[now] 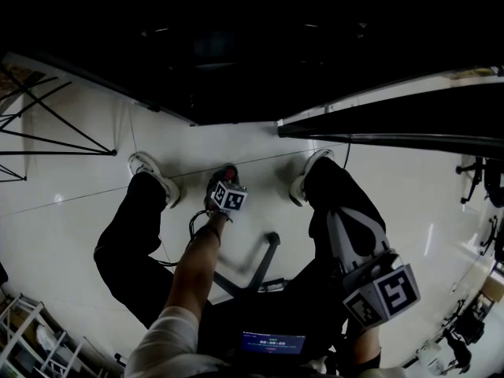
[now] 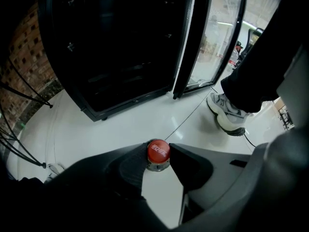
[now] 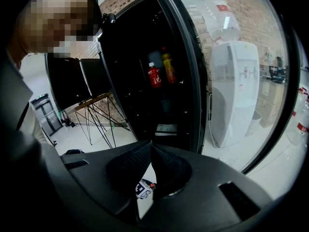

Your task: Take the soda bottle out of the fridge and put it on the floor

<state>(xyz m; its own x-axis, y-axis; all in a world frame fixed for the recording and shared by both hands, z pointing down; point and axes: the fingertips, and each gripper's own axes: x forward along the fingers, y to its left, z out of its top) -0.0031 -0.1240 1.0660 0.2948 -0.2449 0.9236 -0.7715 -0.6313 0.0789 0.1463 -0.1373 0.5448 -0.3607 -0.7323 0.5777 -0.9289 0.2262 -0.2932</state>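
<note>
the left gripper [image 1: 227, 181] points steeply down, its jaws clenched on the red cap and neck of the soda bottle [image 2: 158, 152], which sits low over the white floor [image 2: 120, 129] between the person's shoes [image 1: 150, 172], near the open black fridge [image 2: 120, 47]. whether its base touches the floor is hidden. the right gripper [image 3: 150, 149] hangs at the near right, jaws pressed together and empty.

White print on the red bottle cap [image 2: 158, 151] cannot be read.
</note>
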